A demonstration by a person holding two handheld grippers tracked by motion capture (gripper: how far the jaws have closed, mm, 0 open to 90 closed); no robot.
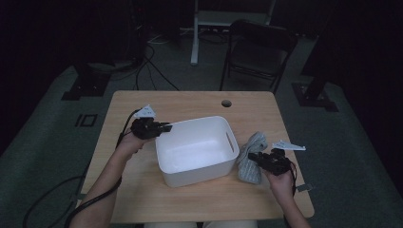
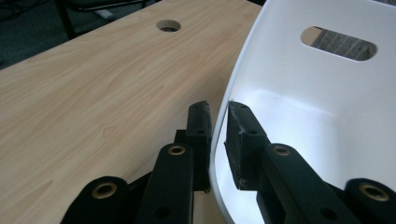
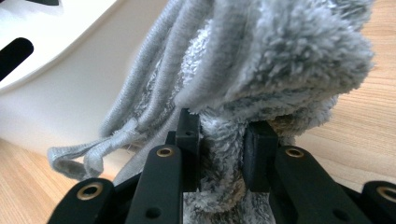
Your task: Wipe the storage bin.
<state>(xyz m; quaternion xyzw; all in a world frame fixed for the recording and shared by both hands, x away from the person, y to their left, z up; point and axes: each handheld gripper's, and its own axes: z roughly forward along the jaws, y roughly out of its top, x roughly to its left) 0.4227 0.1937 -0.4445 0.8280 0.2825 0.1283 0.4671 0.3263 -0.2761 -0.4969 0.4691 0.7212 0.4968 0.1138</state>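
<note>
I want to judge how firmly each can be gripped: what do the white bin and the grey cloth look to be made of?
White bin: probably moulded plastic, going by its smooth, slightly glossy, thin wall with a cut-out handle slot. Grey cloth: soft, fluffy pile, likely microfibre or terry, with a corded edge; it bunches between the jaws.

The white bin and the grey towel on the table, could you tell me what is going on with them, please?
A person works with a gripper in each hand. The left gripper is shut on the rim of the empty white bin. The right gripper is shut on a fold of the fluffy grey towel, which lies on the wooden table against the bin's right side.
</note>
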